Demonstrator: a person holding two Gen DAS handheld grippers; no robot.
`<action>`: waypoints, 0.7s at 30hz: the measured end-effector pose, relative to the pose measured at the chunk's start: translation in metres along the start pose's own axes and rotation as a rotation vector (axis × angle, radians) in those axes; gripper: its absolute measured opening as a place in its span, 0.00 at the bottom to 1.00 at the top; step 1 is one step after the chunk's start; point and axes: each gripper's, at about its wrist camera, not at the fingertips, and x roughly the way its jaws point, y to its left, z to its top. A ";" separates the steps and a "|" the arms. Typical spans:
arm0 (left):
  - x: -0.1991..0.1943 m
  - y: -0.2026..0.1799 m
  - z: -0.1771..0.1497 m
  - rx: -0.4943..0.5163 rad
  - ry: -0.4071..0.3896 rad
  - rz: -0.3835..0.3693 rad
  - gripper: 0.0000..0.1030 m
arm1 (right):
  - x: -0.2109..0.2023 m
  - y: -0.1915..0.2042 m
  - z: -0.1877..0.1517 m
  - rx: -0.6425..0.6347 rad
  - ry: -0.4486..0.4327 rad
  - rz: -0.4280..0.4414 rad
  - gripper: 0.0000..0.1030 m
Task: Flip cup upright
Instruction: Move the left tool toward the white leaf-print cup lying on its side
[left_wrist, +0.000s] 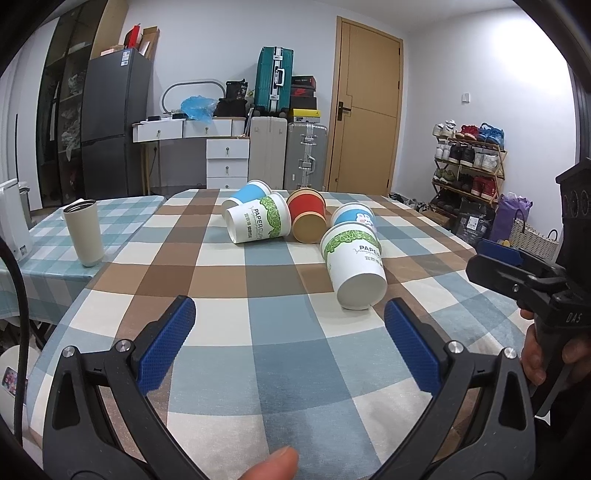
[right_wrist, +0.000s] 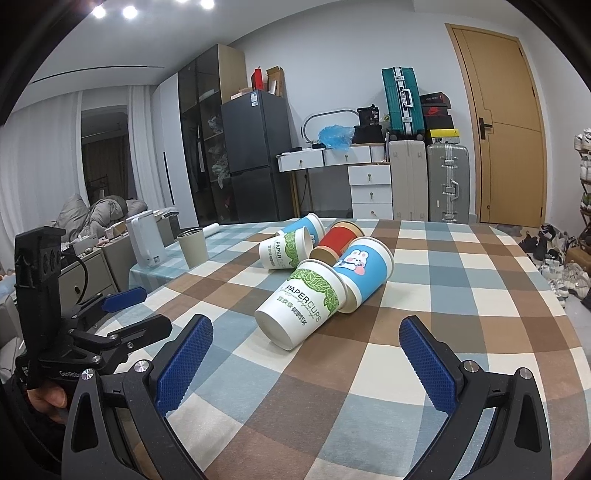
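Altogether five paper cups (left_wrist: 355, 269) toppled, two grippers.

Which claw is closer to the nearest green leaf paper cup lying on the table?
Hard to call; the right looks slightly nearer. The right claw faces the green leaf cup just beyond its tips, base toward it. The left claw sits short of it, the cup ahead-right.

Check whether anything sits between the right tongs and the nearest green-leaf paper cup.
Nothing visible does: only bare checked tablecloth lies between the open right tongs and the nearest green-leaf cup. The rabbit cup touches its far side.
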 end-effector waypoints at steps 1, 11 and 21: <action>0.003 -0.001 0.003 -0.001 0.007 -0.005 0.99 | 0.000 -0.002 0.002 0.004 0.003 -0.004 1.00; 0.025 -0.024 0.021 0.057 0.106 -0.036 0.99 | 0.003 -0.014 0.007 0.024 0.053 -0.045 1.00; 0.062 -0.046 0.033 0.071 0.193 -0.072 0.99 | -0.001 -0.026 0.006 0.038 0.080 -0.075 1.00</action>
